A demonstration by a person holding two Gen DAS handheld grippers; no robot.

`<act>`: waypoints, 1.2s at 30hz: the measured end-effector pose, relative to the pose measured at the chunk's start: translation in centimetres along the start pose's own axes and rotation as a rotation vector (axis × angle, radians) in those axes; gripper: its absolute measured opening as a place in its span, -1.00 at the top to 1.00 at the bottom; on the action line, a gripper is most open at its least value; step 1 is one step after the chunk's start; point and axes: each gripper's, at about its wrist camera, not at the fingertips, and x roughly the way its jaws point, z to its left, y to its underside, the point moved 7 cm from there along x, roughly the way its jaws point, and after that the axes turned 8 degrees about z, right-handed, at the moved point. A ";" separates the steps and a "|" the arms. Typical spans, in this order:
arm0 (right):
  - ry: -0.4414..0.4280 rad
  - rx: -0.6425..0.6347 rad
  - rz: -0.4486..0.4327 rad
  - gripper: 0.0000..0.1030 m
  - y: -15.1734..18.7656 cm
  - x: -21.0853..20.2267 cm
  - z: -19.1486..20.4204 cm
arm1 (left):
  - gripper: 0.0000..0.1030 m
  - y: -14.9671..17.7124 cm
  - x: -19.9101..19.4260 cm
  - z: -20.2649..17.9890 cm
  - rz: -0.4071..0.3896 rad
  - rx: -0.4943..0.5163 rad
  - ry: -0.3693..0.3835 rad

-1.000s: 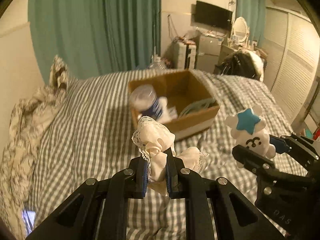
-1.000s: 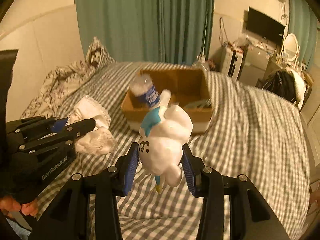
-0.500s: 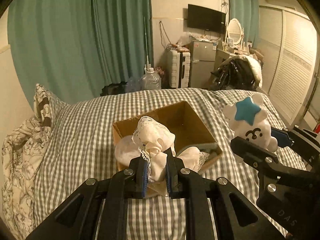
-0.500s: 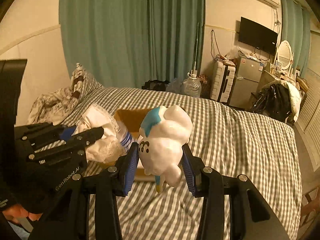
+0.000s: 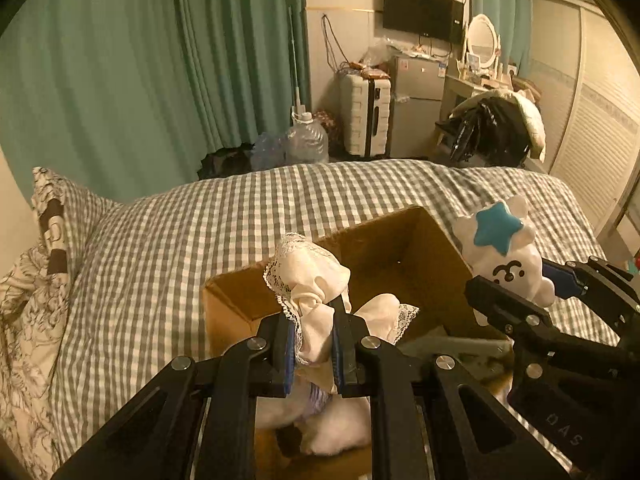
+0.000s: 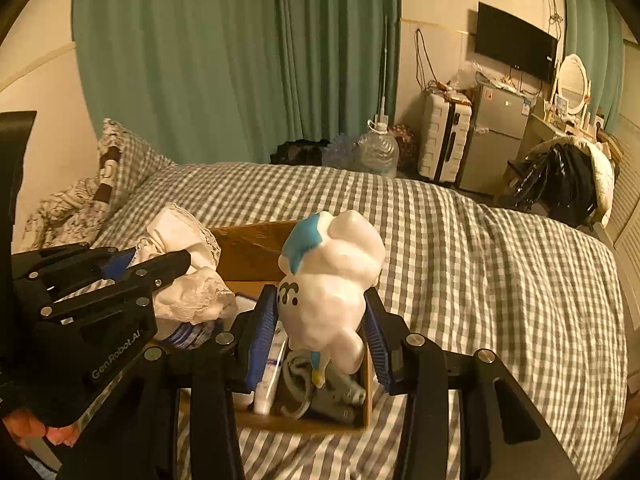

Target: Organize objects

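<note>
My left gripper (image 5: pixel 314 334) is shut on a cream lace-trimmed cloth (image 5: pixel 310 276) and holds it over the open cardboard box (image 5: pixel 384 240) on the bed. My right gripper (image 6: pixel 320 330) is shut on a white plush toy with a blue star (image 6: pixel 330 276) and holds it over the same box (image 6: pixel 248 242). In the left wrist view the toy (image 5: pixel 500 252) and right gripper (image 5: pixel 532 296) are at the right. In the right wrist view the cloth (image 6: pixel 184 240) and left gripper (image 6: pixel 120 268) are at the left. The box holds a bottle, a tube and cables.
The box sits on a grey checked bed cover (image 6: pixel 480 260). A patterned pillow and crumpled quilt (image 5: pixel 44 248) lie at the left. Beyond the bed are green curtains, a water jug (image 6: pixel 378 152), a suitcase, a small fridge and a chair with dark clothes (image 6: pixel 560 184).
Both grippers have moved forward and over the box, each still gripping its object. The box now lies directly beneath the cloth and the toy.
</note>
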 end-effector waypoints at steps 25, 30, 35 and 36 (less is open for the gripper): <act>0.053 0.049 -0.130 -0.60 -2.2 -4.3 -1.8 | -0.74 -3.2 -4.2 1.5 -0.128 -0.060 -0.062; 0.071 0.038 -0.195 -0.72 -2.6 -10.3 -1.6 | -0.82 -3.8 -10.6 1.5 -0.220 -0.080 -0.056; 0.096 0.044 -0.267 -0.82 -1.9 -16.6 -1.6 | -1.00 -3.5 -17.0 1.1 -0.317 -0.086 -0.068; 0.099 0.042 -0.277 -0.85 -1.7 -17.4 -1.7 | -1.00 -3.2 -18.2 0.8 -0.336 -0.086 -0.068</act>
